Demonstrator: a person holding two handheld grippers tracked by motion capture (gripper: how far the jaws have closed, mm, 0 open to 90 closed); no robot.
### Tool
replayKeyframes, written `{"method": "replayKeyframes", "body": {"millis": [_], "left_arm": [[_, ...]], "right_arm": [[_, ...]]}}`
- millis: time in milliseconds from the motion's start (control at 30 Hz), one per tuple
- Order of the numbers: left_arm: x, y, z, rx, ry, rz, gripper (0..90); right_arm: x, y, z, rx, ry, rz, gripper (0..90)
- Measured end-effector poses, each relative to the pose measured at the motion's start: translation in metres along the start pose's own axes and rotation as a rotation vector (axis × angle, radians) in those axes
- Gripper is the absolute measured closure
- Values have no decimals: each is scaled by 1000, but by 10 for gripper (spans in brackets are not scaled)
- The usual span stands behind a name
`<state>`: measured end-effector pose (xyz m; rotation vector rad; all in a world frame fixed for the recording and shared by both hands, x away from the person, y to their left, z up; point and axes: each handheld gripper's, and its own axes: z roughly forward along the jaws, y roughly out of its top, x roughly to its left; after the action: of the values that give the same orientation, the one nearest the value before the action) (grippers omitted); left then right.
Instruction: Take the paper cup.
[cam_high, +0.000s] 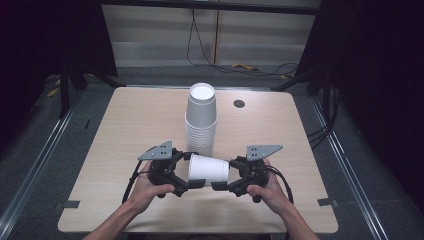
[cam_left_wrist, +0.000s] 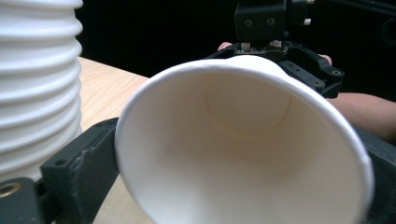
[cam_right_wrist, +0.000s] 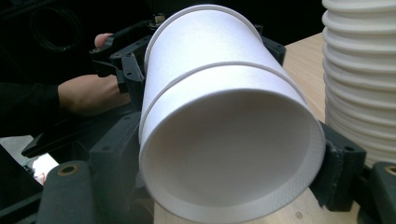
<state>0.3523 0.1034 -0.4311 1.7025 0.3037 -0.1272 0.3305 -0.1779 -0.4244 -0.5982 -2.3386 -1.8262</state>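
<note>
Cups (cam_high: 209, 170) lying sideways just above worktop (cam_high: 125, 130), in front of stack (cam_high: 201, 120), long axis running hand to hand, mouth toward left. Right hand-held gripper (cam_high: 218, 186) clamped on base end. Left hand-held gripper (cam_high: 197, 184) straddling rim; grip or mere contact: cannot tell.

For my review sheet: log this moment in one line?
left gripper: around cup's rim end | right gripper: around cup's base end | paper cup: sideways between both | cup stack: upright behind
</note>
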Motion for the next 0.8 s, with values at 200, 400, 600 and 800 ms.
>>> {"method": "replayKeyframes", "body": {"millis": [200,400,600,800], "left_arm": [[-1,1,-1,15,-18,16,50],[-1,2,-1,48,-13,54,72],[-2,1,-1,71,-11,66,90],[-2,2,-2,116,13,85,95]], "right_arm": [[0,0,2,7,8,-2,231],[-2,-1,2,36,1,-2,217],[-2,-2,4,73,-17,0,198],[-1,-3,6,115,-45,-15,185]]}}
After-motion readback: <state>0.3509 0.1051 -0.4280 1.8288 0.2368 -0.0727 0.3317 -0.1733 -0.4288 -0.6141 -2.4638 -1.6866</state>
